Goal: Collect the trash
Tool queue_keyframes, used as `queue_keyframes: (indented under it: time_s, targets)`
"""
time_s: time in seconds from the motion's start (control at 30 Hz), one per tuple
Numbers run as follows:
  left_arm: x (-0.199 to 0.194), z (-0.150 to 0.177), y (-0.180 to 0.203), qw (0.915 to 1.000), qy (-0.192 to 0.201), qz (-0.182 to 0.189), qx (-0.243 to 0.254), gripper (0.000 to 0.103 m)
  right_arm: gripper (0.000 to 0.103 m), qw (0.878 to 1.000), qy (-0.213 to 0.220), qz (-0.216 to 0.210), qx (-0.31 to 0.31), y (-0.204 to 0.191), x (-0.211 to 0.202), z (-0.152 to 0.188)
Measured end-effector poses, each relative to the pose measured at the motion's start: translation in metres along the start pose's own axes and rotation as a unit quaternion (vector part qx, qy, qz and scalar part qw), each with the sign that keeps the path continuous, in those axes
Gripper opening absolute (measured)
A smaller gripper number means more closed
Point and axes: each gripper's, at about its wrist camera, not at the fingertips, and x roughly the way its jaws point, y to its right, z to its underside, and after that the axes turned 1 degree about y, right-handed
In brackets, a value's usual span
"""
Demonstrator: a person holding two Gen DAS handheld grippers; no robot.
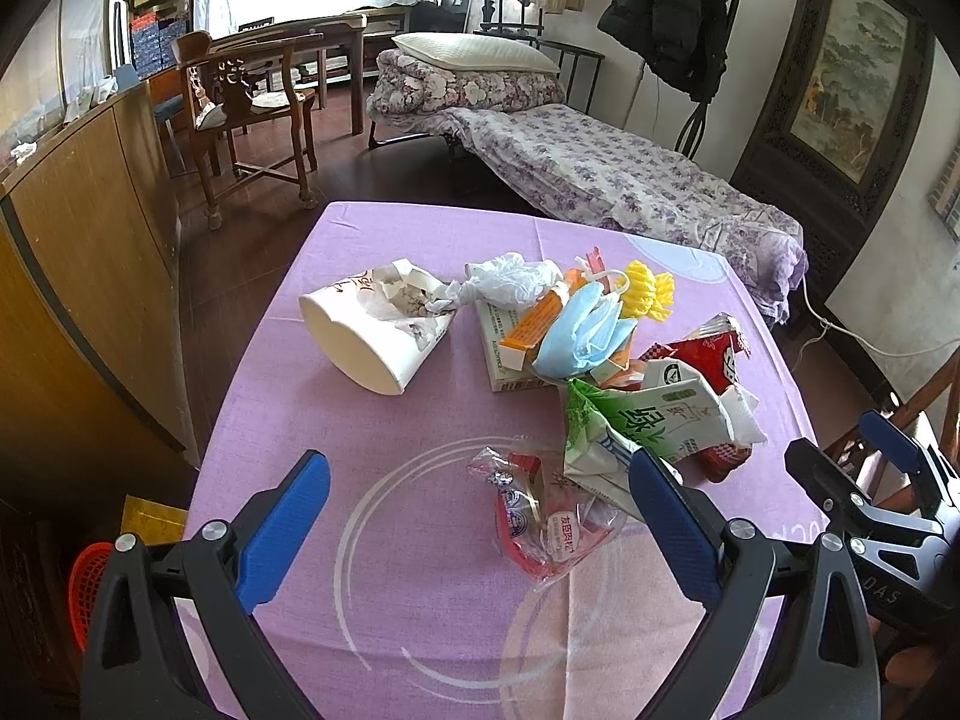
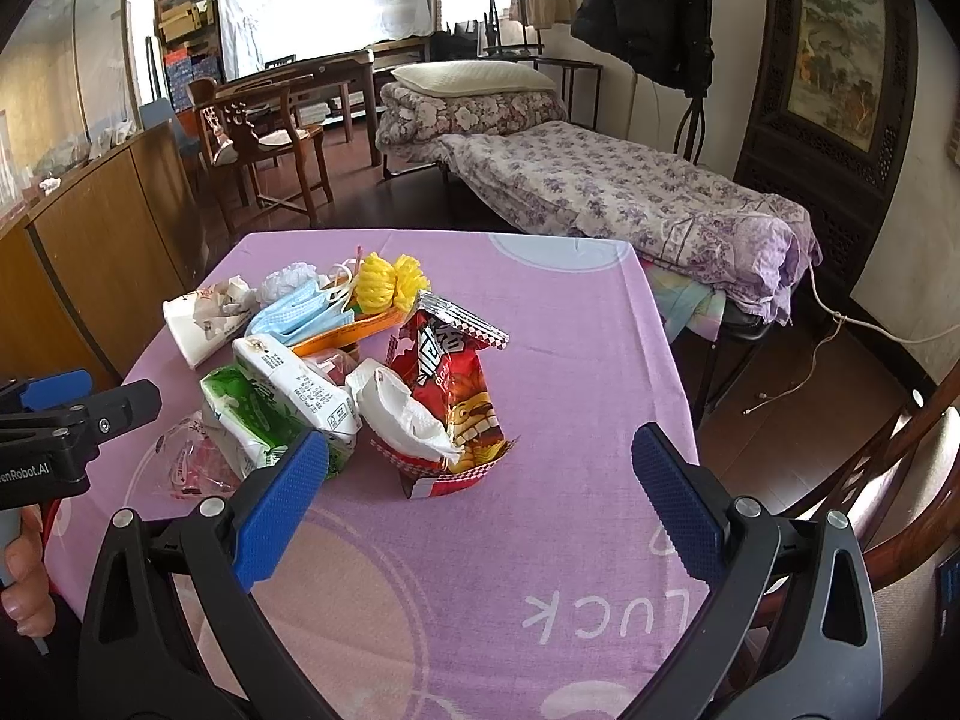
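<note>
Table: square top under a lilac cloth [image 1: 420, 630] printed with white rings and pale circles, letters "LUCK" near the front edge in the right wrist view; trash heaped across its middle.
Far left of heap: white paper cup [image 1: 372, 333] lying on its side, mouth toward the back, stuffed with crumpled paper.
Behind the cup's mouth: knotted white plastic bag [image 1: 510, 279], touching the paper stuffing.
Centre: flat pale carton box [image 1: 504, 354] with an orange cardboard box [image 1: 534, 324] lying across it.
On the boxes: crumpled light-blue face mask [image 1: 582, 336], white ear loops showing.
Behind the mask: bright yellow mesh bundle [image 1: 648, 291], touching the mask's far edge.
Front centre: clear plastic wrapper with red and blue print [image 1: 546, 516], flat on the cloth, nearest the left gripper.
Right of wrapper: green-and-white milk carton [image 2: 270, 414], squashed, leaning on the heap.
Right of carton: white crumpled tissue [image 2: 402, 414], tucked against a red snack bag.
Far right of heap: red foil snack bag [image 2: 456, 384] with checked edge, standing upright, top torn open.
Left gripper [image 1: 480, 534]: blue-padded jaws spread wide, holding nothing, hovering low with the clear wrapper between them.
Right gripper [image 2: 480, 498]: blue-padded jaws spread wide, empty, pointing at the base of the red bag.
Floor, lower left: orange plastic basket [image 1: 87, 594] beside the table.
</note>
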Motion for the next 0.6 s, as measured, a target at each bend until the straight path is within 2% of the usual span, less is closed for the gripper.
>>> queue_keyframes:
  time_s: [0.6]
  targets:
    - [0.0009, 0.0007, -0.0034, 1.0000, -0.004, -0.004, 0.006, 0.097, 0.097, 1.000, -0.001, 0.000, 0.000, 0.0003, 0.0011, 0.0009]
